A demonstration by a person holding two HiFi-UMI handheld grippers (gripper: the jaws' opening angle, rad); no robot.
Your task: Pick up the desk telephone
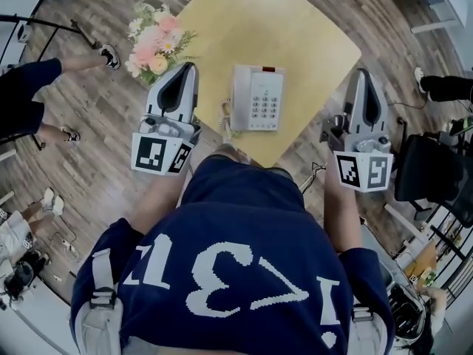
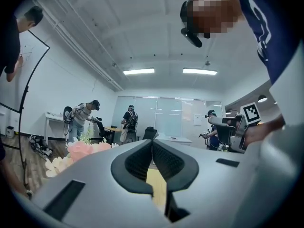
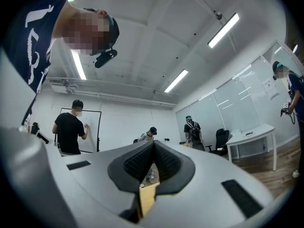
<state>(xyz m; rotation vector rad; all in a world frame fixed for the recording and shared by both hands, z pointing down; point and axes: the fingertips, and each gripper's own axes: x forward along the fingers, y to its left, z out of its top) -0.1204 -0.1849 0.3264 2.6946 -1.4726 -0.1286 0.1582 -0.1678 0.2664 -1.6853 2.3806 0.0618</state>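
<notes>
A white desk telephone (image 1: 256,98) with a grey keypad lies near the front edge of a light wooden table (image 1: 295,21), its handset on the left side and a coiled cord (image 1: 227,118) beside it. My left gripper (image 1: 189,67) hovers to the left of the phone, just off the table's edge, shut and empty. On the other side, my right gripper (image 1: 361,72) stands apart from the phone, past the table's right edge, shut with nothing in it. In both gripper views, the left gripper (image 2: 152,144) and the right gripper (image 3: 153,144) have their pads pressed together. The phone is hidden in both.
A bunch of pink and white flowers (image 1: 155,46) sits at the table's left corner, close to my left gripper, and the flowers (image 2: 78,151) also show in the left gripper view. A black chair (image 1: 429,168) stands at the right. Several people stand around the room.
</notes>
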